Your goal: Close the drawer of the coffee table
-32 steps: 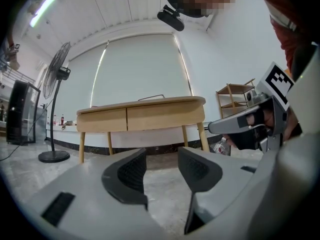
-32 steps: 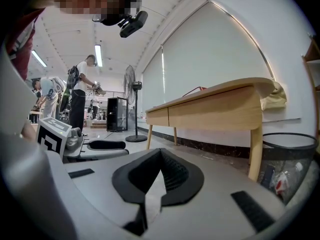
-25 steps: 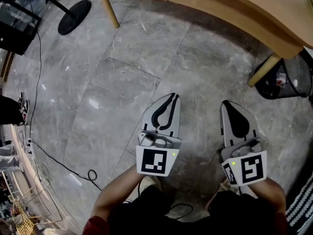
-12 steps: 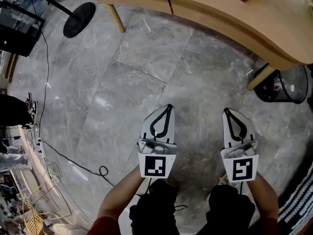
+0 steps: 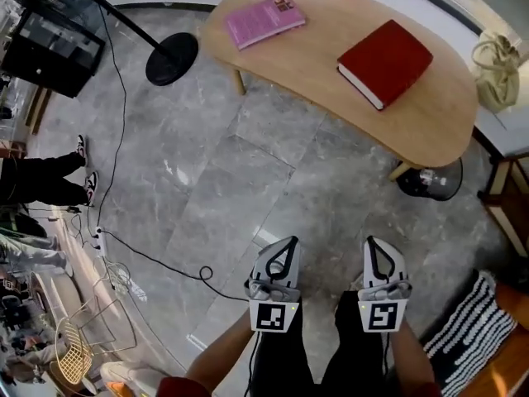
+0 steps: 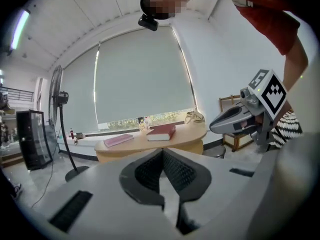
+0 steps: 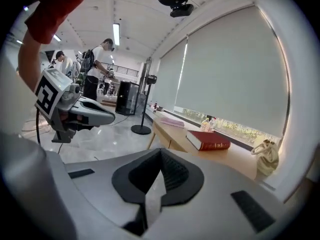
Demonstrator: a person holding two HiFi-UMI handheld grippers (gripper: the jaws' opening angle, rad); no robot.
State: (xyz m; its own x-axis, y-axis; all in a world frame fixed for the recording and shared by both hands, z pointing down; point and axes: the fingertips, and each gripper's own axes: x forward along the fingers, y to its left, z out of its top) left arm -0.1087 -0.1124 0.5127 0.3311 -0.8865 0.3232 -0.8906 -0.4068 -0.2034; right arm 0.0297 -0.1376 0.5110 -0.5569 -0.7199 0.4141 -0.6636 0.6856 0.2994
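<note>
Wood-coloured and bean-shaped, the coffee table's surface (image 5: 322,69) stands at the far side of the grey stone floor (image 5: 215,180), well apart from both claws. A pink book (image 5: 265,20) lies flat near its left end and a thick red book (image 5: 385,61) lies flat near its right end, the two apart from each other. In the right gripper view the front rail under the top shows a thin upright seam, and the drawer (image 7: 164,139) lies flush with that rail. Which side of the seam belongs to it cannot be told.

Close to the person, the left claw (image 5: 290,241) and the right claw (image 5: 369,241) are held side by side above the floor, both pointing toward the surface. The left claw's jaws are pressed together at the tips with nothing between them, and the right claw's jaws meet the same way, also empty.

A black round stand base (image 5: 172,58) sits on the floor just beside the left end of the surface, and a dark wire bin (image 5: 430,180) stands by the leg at the right end. A black cable (image 5: 157,263) trails across the floor at left, and a striped rug (image 5: 471,337) lies at lower right.
</note>
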